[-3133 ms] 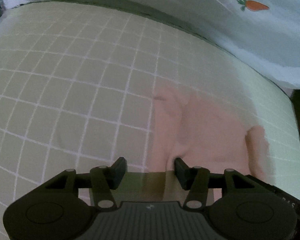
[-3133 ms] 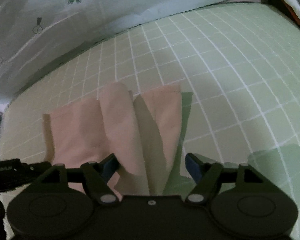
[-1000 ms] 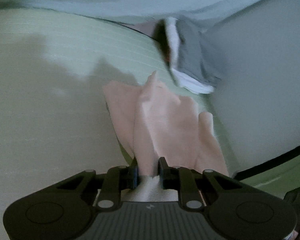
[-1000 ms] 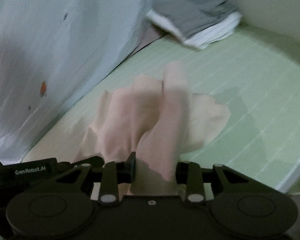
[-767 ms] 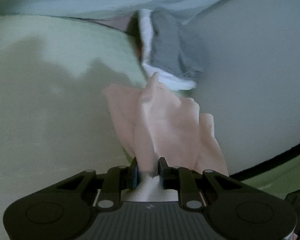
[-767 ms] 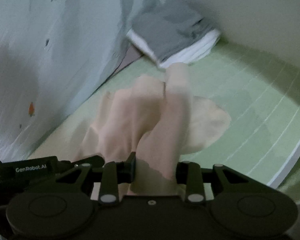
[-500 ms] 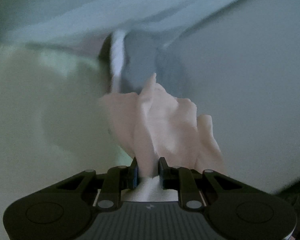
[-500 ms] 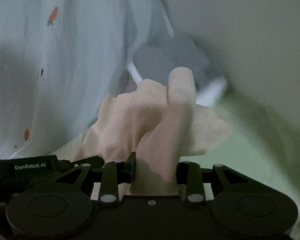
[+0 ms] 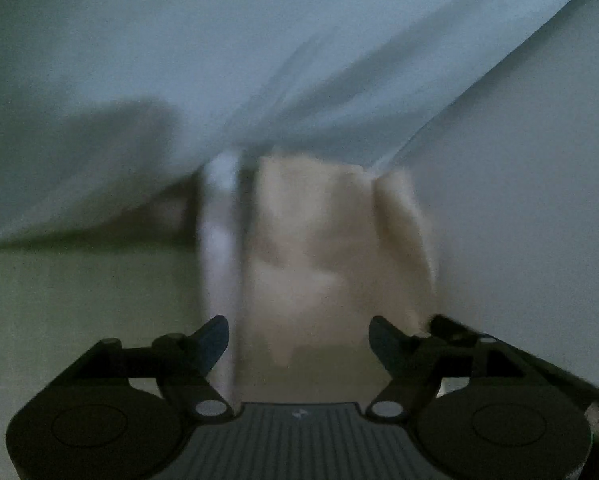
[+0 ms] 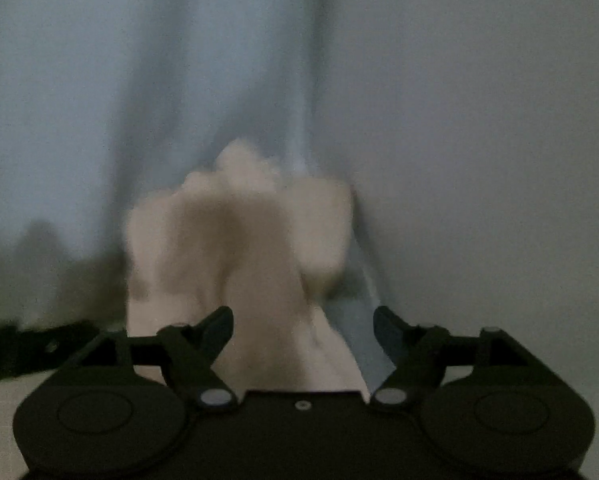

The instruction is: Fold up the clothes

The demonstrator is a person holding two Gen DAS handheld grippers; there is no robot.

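With both the left gripper [image 9: 298, 340] and right gripper [image 10: 302, 330] spread wide and gripping nothing, the soft peach folded garment [image 9: 331, 248] sits at twelve o'clock, seemingly, through blur, released onto a grey-and-white stack of folded clothes [image 9: 219, 240].

No legible text or labels anywhere.

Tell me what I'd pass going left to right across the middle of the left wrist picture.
Pale green bed surface → blurred white and grey stack edge → peach-pink cloth garment → plain pale wall.
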